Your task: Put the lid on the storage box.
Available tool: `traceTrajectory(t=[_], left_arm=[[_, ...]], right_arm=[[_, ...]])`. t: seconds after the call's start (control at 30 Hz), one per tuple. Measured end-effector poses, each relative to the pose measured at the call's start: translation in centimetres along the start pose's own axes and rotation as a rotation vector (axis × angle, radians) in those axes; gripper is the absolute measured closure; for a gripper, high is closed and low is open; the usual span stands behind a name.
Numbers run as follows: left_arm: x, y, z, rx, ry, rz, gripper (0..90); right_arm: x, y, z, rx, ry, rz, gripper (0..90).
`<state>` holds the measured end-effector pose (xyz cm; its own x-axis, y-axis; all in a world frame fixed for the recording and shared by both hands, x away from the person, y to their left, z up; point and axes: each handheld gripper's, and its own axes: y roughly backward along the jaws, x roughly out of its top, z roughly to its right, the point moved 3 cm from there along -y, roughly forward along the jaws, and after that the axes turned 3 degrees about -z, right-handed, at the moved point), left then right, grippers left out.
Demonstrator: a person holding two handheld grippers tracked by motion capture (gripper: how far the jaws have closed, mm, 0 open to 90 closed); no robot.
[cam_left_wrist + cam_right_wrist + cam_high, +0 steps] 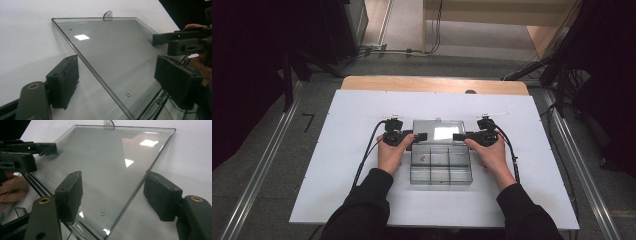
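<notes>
Two grippers: left gripper point(419, 136) and right gripper point(458, 136) flank the clear lid point(439, 131)
Jaws: both straddle lid edges, apart, not pressing
Lid: hinged open on compartment box point(441, 169), mid-counter point(352, 150)

A clear compartment box point(441, 167) lies on the white counter point(352, 165), with its lid point(439, 131) open at the far side. The left hand-held gripper point(421, 136) and the right hand-held gripper point(458, 136) reach the lid's two side edges, jaws apart.
</notes>
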<state>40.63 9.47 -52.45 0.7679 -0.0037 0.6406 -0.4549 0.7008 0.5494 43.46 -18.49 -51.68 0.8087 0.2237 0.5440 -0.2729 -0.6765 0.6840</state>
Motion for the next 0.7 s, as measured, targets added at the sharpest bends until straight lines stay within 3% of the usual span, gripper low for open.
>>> traceTrajectory(t=[0.13, 0.47, 0.7], left_arm=[[-0.1, -0.2, 0.1, 0.008, -0.004, -0.007, 30.8], [0.2, 0.4, 0.5, 0.004, -0.034, 0.021, 42.4], [0.5, 1.4, 0.8, 0.008, -0.068, 0.063, 54.6]], right_arm=[[0.0, 0.0, 0.0, 0.002, -0.005, 0.005, 31.9], [0.2, 0.5, -0.3, 0.007, 0.011, 0.030, 41.0], [0.3, 1.3, -0.7, 0.005, 0.064, 0.064, 48.8]])
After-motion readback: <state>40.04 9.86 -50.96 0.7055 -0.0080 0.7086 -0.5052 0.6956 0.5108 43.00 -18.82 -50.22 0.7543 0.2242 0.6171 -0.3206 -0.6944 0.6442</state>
